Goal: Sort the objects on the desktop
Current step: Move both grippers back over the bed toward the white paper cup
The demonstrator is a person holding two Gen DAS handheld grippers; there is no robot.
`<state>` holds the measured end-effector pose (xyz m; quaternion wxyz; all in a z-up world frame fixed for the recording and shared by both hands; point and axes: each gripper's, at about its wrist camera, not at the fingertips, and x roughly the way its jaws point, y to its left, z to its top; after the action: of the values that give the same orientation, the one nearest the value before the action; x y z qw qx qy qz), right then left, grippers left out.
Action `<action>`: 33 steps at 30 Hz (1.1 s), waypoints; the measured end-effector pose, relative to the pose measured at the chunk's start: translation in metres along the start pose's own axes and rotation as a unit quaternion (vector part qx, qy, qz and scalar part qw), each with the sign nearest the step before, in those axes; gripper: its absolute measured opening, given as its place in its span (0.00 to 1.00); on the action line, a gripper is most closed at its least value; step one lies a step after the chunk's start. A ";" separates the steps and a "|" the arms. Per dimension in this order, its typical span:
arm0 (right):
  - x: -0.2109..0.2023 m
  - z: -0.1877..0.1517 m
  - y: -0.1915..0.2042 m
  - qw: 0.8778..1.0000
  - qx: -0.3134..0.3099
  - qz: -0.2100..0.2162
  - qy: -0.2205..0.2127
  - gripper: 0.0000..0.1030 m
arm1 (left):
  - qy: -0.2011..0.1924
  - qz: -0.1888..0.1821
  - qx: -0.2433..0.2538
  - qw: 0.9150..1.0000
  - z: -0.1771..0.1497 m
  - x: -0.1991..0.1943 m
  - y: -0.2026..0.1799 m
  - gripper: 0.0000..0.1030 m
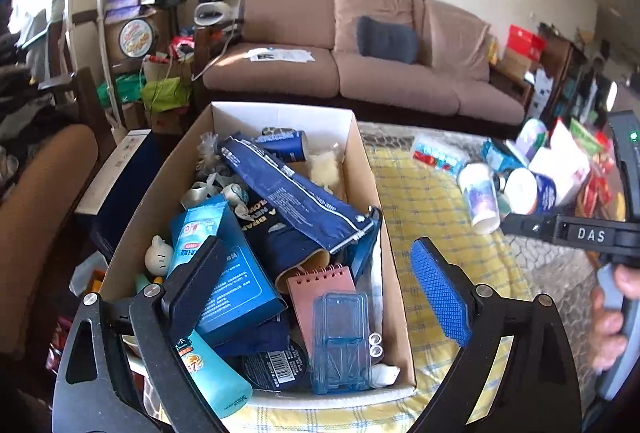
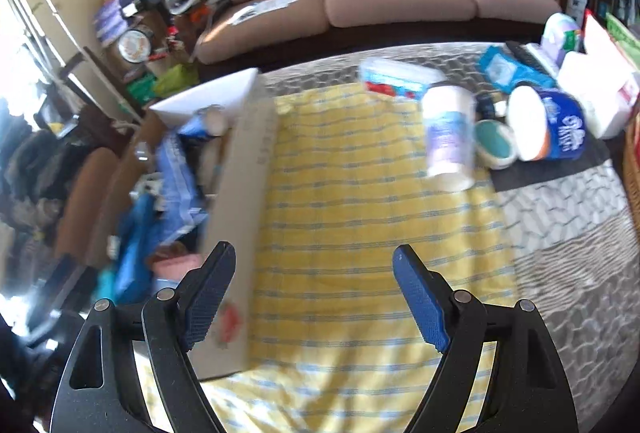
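Left gripper (image 1: pixel 316 289) hangs over the cardboard box (image 1: pixel 362 169), jaws wide w/ nothing between them; clear blue case (image 1: pixel 340 341) lies just below, atop pink notepad (image 1: pixel 320 281). Looks like a drop-off, box being the sorting bin. Right gripper (image 2: pixel 314 297) also spread & empty above yellow checked cloth (image 2: pixel 360 213); white cup (image 2: pixel 450 137) on its side ahead-right, prob next target.
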<state>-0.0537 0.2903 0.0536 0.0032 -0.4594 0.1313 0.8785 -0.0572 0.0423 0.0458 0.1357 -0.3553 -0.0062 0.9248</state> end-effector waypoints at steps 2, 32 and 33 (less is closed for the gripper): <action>0.002 -0.002 -0.015 1.000 -0.009 -0.017 -0.004 0.80 | 0.013 0.000 0.009 1.000 -0.003 0.001 -0.003 0.90; -0.050 0.006 -0.283 0.958 0.285 -0.030 -0.026 0.86 | 0.088 0.086 0.106 0.987 0.045 0.250 -0.319 0.99; -0.049 0.006 -0.285 0.957 0.288 -0.026 -0.023 0.86 | 0.117 0.082 0.082 0.986 0.044 0.267 -0.314 0.99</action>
<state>0.0060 0.5725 0.0313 0.1616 -0.4216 0.3664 0.8136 -0.1984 0.4163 -0.0625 0.0881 -0.4478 0.1144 0.8824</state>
